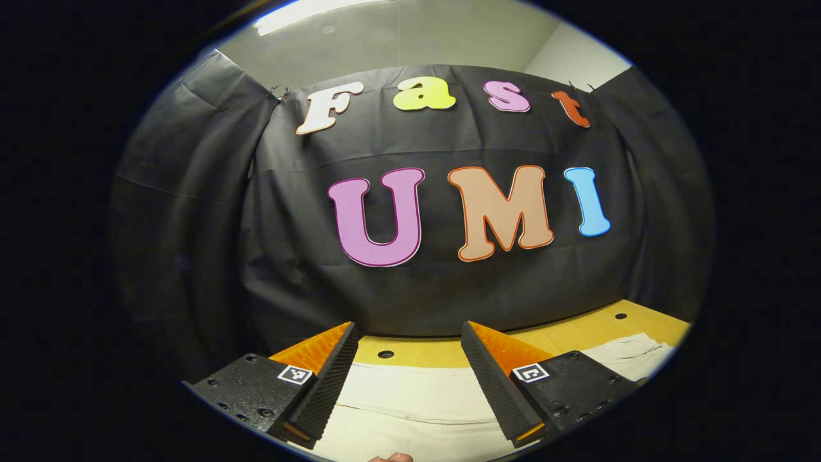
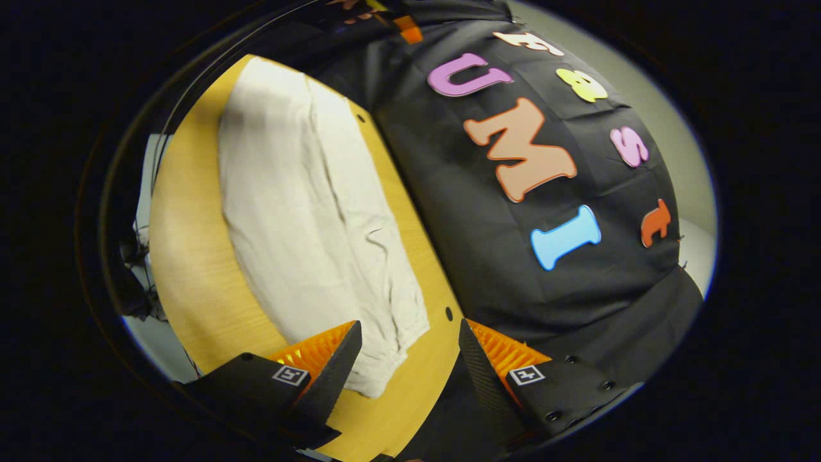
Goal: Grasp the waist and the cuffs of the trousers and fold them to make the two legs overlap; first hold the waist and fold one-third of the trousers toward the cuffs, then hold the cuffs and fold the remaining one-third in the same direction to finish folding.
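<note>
Nothing you can actually read here tbh, just little black-and-white square marker stickers (image 1: 295, 375) on the left gripper (image 1: 408, 324) and the right gripper (image 2: 409, 322), patterns rather than words or numbers.

Left gripper view: sharp focus, even illumination from a bright rectangular ceiling light panel (image 1: 301, 13) overhead. Right gripper view: tilted and softened by motion blur (worst at the far end of the pale cream fabric trousers (image 2: 308, 212)). Heavy fisheye bending at both rims.
</note>
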The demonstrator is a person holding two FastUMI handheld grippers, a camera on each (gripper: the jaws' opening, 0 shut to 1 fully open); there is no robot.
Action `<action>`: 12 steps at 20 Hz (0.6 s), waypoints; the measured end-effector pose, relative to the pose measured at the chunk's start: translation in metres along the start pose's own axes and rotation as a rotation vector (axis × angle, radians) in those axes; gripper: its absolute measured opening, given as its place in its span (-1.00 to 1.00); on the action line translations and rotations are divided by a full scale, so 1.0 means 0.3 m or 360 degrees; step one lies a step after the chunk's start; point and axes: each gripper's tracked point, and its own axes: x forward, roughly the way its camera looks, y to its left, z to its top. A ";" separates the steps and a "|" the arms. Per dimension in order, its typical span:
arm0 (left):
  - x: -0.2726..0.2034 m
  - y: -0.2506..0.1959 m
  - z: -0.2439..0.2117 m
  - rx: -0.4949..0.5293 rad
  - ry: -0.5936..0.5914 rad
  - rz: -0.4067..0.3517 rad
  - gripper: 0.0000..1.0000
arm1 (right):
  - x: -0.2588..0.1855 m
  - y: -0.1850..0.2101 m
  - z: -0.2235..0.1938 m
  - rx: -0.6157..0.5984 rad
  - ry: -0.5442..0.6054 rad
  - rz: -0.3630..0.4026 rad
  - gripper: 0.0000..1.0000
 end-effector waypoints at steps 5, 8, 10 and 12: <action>-0.023 0.009 -0.063 0.0030 0.0071 0.0028 0.93 | 0.019 0.201 -0.049 -0.0159 0.0004 0.0225 0.97; -0.040 0.015 -0.086 0.0063 0.0099 0.0026 0.99 | 0.044 0.297 -0.068 -0.0178 0.0029 0.0357 0.95; -0.049 0.023 -0.098 0.0074 0.0118 0.0030 0.94 | 0.061 0.330 -0.086 -0.0204 0.0074 0.0402 0.95; -0.058 0.038 -0.103 0.0092 0.0125 0.0043 0.94 | 0.078 0.333 -0.095 -0.0265 0.0099 0.0396 0.95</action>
